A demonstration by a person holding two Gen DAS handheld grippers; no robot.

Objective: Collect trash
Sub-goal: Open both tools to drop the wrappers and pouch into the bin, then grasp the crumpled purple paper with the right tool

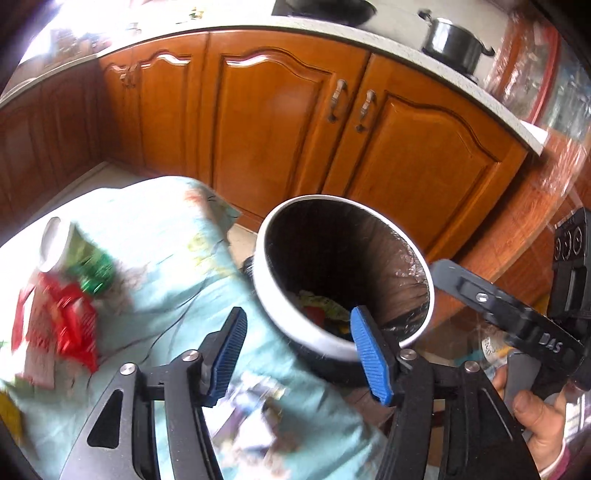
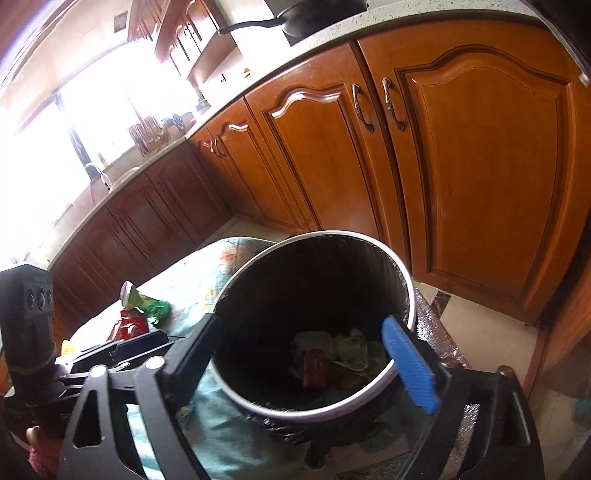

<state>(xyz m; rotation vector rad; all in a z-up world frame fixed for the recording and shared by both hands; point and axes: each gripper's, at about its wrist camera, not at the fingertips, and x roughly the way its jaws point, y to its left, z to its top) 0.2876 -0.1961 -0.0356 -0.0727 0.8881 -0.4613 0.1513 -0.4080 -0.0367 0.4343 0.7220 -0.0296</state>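
A round white-rimmed trash bin (image 1: 266, 258) with a black liner stands beside the table; it also shows in the right wrist view (image 2: 369, 238), with wrappers (image 2: 332, 358) at its bottom. On the pale green tablecloth (image 1: 177, 258) lie a red wrapper (image 1: 70, 325), a green packet (image 1: 96, 273) and a white cup (image 1: 55, 240). My left gripper (image 1: 299, 350) is open and empty at the bin's near rim. My right gripper (image 2: 310, 354) is open and empty, its fingers spread over the bin mouth. The red and green trash also shows in the right wrist view (image 2: 142, 314).
Orange-brown wooden cabinets (image 1: 280, 122) run behind the bin under a pale countertop (image 1: 406, 48) with a black pot (image 1: 452, 42) and a pan (image 2: 306, 16). The sink and a bright window are at the far left (image 2: 103, 173). Pale tile floor (image 2: 480, 332) lies right of the bin.
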